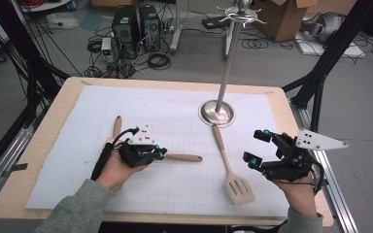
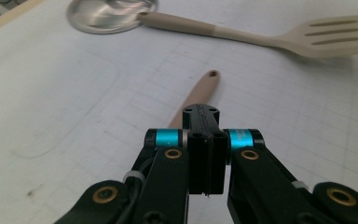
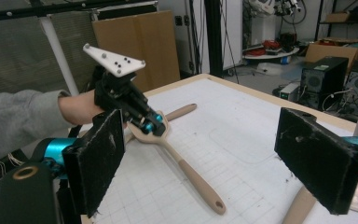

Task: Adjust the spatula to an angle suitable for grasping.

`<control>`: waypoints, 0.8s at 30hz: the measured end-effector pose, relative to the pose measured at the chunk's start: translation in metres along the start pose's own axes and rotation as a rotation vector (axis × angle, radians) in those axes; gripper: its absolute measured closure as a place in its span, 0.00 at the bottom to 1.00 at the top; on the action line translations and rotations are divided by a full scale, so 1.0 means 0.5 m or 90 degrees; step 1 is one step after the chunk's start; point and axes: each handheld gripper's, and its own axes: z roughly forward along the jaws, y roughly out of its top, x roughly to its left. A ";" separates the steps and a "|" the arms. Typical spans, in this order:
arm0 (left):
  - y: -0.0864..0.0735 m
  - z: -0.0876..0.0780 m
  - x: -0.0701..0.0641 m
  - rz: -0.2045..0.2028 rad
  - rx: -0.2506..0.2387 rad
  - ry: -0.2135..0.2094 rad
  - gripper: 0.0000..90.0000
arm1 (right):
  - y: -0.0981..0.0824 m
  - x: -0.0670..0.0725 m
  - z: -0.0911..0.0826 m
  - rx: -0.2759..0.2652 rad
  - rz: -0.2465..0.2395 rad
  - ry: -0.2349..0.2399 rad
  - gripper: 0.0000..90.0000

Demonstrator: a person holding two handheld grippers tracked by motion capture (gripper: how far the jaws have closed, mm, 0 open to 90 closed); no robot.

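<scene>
A beige spoon (image 1: 184, 158) lies across the white mat, its handle pointing right. My left gripper (image 1: 159, 154) is shut on the spoon's head end. In the left gripper view the jaws (image 2: 201, 116) are pressed together and the spoon handle (image 2: 200, 91) runs forward from them. From the right gripper view, the left gripper (image 3: 147, 122) holds the spoon's bowl a little raised while the handle (image 3: 196, 182) slopes down to the mat. My right gripper (image 1: 258, 148) hovers at the mat's right side, open, with nothing between its pads (image 3: 209, 154).
A beige slotted spatula (image 1: 233, 170) lies right of centre, its handle reaching the steel base (image 1: 217, 112) of a tall hook stand. A second beige utensil handle (image 1: 117, 126) lies behind my left hand. Computers, cables and boxes sit on the floor beyond the table.
</scene>
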 end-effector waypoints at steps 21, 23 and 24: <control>-0.004 0.086 -0.048 -0.027 -0.005 0.027 1.00 | 0.003 0.001 0.001 -0.006 -0.005 0.010 0.17; 0.000 0.084 -0.047 -0.016 0.009 0.028 1.00 | 0.004 0.001 -0.002 -0.010 -0.004 0.009 0.17; 0.002 0.081 -0.046 -0.016 0.011 0.027 1.00 | 0.005 0.001 -0.004 -0.014 0.000 0.008 0.16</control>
